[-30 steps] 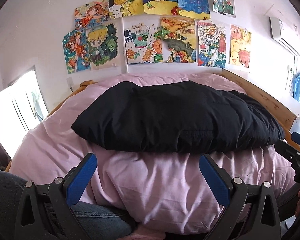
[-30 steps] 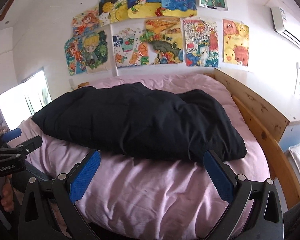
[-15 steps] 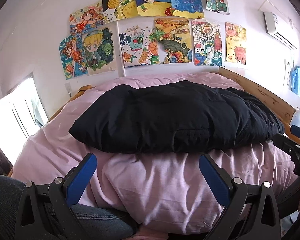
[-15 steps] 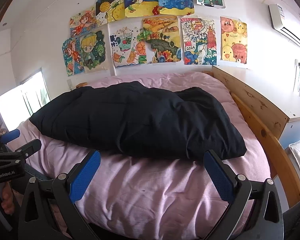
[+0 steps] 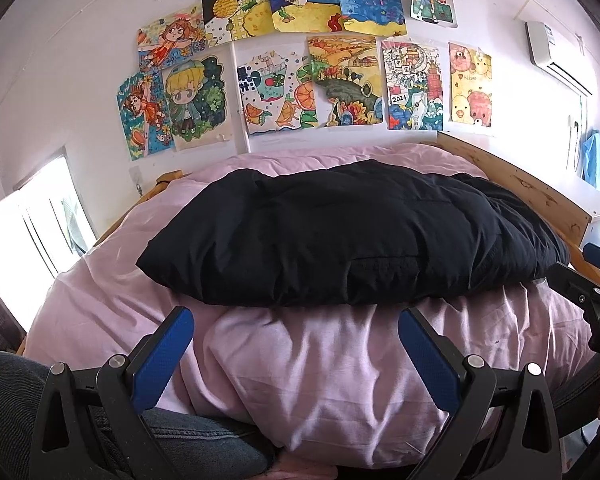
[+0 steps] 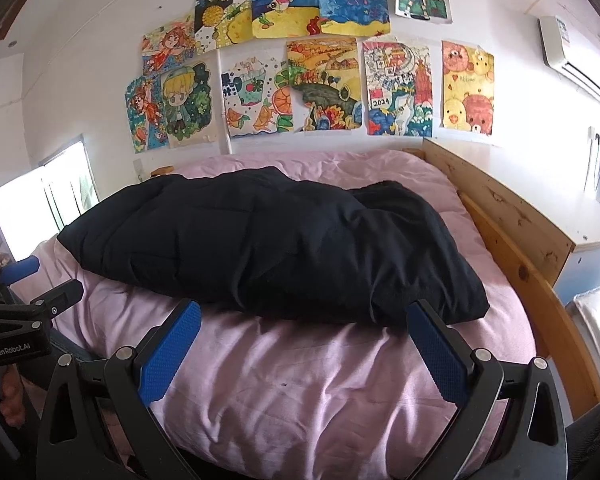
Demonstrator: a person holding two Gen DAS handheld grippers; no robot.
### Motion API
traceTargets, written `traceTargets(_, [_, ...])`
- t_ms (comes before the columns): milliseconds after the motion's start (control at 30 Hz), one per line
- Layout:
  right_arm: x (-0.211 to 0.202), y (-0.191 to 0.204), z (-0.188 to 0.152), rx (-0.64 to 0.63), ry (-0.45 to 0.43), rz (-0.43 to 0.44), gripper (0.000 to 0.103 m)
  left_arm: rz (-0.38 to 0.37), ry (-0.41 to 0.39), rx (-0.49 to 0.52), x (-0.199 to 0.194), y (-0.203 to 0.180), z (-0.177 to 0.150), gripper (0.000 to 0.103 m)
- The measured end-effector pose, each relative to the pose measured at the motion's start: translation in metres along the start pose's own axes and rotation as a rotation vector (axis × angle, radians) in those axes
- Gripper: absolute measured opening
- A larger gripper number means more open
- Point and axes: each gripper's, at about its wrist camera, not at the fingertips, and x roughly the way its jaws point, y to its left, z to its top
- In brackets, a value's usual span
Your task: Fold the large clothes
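A large black padded garment (image 5: 348, 240) lies folded into a long bundle across the pink bed cover (image 5: 332, 368). It also shows in the right wrist view (image 6: 268, 248) on the pink cover (image 6: 300, 384). My left gripper (image 5: 296, 320) is open and empty, held just short of the garment's near edge. My right gripper (image 6: 304, 316) is open and empty, near the garment's near right corner. Each gripper shows at the edge of the other's view, the right one (image 5: 592, 280) and the left one (image 6: 24, 300).
A wooden bed frame (image 6: 512, 232) runs along the right side. Children's drawings (image 5: 300, 64) cover the back wall. A bright window (image 5: 24, 224) is at the left. A person's jeans-clad leg (image 5: 16, 412) is at the lower left. An air conditioner (image 5: 556, 56) hangs upper right.
Both cameras have drifted slightly, so the garment sits a little differently in frame. The garment has not moved and both grippers stay open.
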Motion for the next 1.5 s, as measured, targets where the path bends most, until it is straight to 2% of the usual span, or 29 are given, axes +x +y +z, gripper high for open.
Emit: traceTargets(1500, [0.0004,-0.0005,0.0009,0.011,0.003,0.002,0.102,0.006,0.006,-0.007,0.0001,0.0022,0.0012,0.103])
